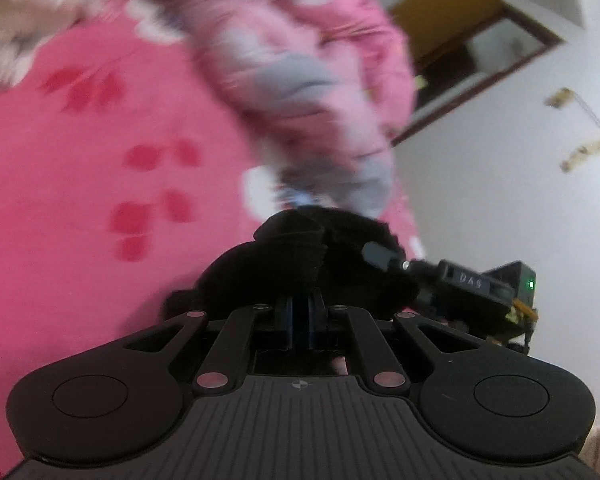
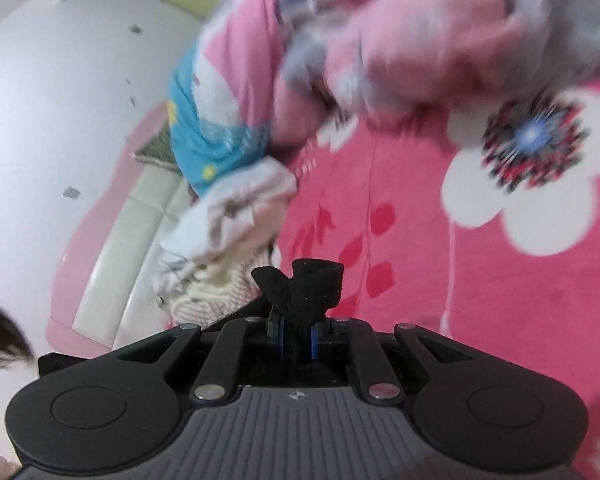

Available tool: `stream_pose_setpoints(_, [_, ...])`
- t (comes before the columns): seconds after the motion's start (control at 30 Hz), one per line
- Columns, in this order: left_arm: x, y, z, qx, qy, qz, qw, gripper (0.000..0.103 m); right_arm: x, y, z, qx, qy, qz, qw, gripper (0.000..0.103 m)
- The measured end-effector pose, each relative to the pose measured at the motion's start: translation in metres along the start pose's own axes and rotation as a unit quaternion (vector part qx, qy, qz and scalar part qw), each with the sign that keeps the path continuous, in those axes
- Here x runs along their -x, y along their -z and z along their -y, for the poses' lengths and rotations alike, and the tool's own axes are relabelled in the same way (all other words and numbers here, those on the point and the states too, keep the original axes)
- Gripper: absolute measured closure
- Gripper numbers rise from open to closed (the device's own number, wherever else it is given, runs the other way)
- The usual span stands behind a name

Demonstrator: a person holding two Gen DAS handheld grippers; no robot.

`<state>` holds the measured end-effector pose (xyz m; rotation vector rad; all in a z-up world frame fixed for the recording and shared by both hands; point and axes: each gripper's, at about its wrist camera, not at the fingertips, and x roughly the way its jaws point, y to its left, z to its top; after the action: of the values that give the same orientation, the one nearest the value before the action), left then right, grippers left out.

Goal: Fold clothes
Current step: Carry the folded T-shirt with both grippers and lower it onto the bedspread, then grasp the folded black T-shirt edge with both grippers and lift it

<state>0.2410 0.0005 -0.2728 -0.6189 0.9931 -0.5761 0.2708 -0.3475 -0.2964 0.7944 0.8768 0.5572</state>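
Both pairs of jaws are closed on black fabric: the left gripper pinches a bunched black garment at the lower centre of its frame, and the right gripper clamps a smaller tuft of the same black cloth at lower centre of its own. Behind them a pink bedspread with red leaf shapes and large white flowers fills most of each view. A blurred pink and grey quilt runs from the top centre of the left frame downward. At centre left of the right frame lies a heap of clothes, a blue piece above a pale one. The right gripper's body shows at the left frame's lower right.
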Motion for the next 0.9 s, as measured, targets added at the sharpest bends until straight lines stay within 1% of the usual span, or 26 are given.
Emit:
stream_pose_setpoints(0.07, [-0.008, -0.008, -0.034, 0.023, -0.01, -0.016, 0.9995, 0.097, -0.033, -0.003, 0.009, 0.001, 0.019, -0.018, 1.0, 0.087])
stream_pose_setpoints(0.1, [-0.01, -0.009, -0.046, 0.039, -0.015, -0.022, 0.9989, 0.093, -0.045, -0.004, 0.013, 0.004, 0.029, -0.028, 0.999, 0.08])
stream_pose_setpoints(0.13, [-0.011, -0.01, -0.058, 0.055, -0.019, -0.027, 0.9979, 0.089, -0.055, -0.005, 0.015, 0.007, 0.052, -0.037, 0.998, 0.076])
stream_pose_setpoints(0.17, [-0.012, -0.01, -0.067, 0.07, -0.022, -0.03, 0.9969, 0.08, -0.058, -0.004, 0.017, 0.013, 0.074, -0.039, 0.996, 0.07])
stream_pose_setpoints(0.2, [-0.009, -0.008, -0.072, 0.083, -0.02, -0.027, 0.996, 0.074, -0.06, -0.003, 0.018, 0.019, 0.095, -0.041, 0.994, 0.066])
stream_pose_setpoints(0.23, [-0.006, -0.005, -0.075, 0.092, -0.017, -0.024, 0.9953, 0.072, -0.056, -0.002, 0.02, 0.023, 0.107, -0.038, 0.993, 0.063])
stream_pose_setpoints(0.27, [-0.002, -0.002, -0.078, 0.102, -0.015, -0.021, 0.9944, 0.07, -0.047, -0.002, 0.022, 0.02, 0.117, -0.027, 0.993, 0.057])
stream_pose_setpoints(0.3, [0.002, 0.002, -0.079, 0.111, -0.014, -0.02, 0.9935, 0.068, -0.035, -0.004, 0.024, 0.016, 0.122, -0.016, 0.992, 0.055])
stream_pose_setpoints(0.4, [0.018, 0.02, -0.076, 0.129, -0.014, -0.029, 0.9911, 0.065, 0.008, -0.004, 0.029, 0.002, 0.136, 0.017, 0.991, 0.054])
stream_pose_setpoints(0.5, [0.032, 0.045, -0.069, 0.138, -0.008, -0.06, 0.9887, 0.062, 0.053, 0.013, 0.035, -0.024, 0.141, 0.031, 0.989, 0.053])
stream_pose_setpoints(0.53, [0.032, 0.055, -0.066, 0.138, -0.008, -0.074, 0.9876, 0.062, 0.064, 0.02, 0.038, -0.035, 0.143, 0.028, 0.989, 0.053])
stream_pose_setpoints(0.63, [0.013, 0.093, -0.056, 0.139, -0.019, -0.125, 0.9822, 0.061, 0.084, 0.047, 0.057, -0.073, 0.168, -0.011, 0.983, 0.052])
stream_pose_setpoints(0.67, [0.006, 0.105, -0.053, 0.142, -0.028, -0.141, 0.9793, 0.061, 0.09, 0.058, 0.065, -0.086, 0.18, -0.026, 0.98, 0.052])
stream_pose_setpoints(0.73, [-0.007, 0.127, -0.047, 0.145, -0.047, -0.166, 0.9743, 0.061, 0.097, 0.072, 0.08, -0.108, 0.188, -0.041, 0.975, 0.052])
stream_pose_setpoints(0.8, [-0.014, 0.142, -0.042, 0.143, -0.064, -0.174, 0.9722, 0.062, 0.101, 0.082, 0.094, -0.126, 0.187, -0.052, 0.973, 0.052])
stream_pose_setpoints(0.9, [-0.021, 0.153, -0.04, 0.145, -0.081, -0.168, 0.9716, 0.062, 0.092, 0.082, 0.108, -0.134, 0.161, -0.07, 0.975, 0.052])
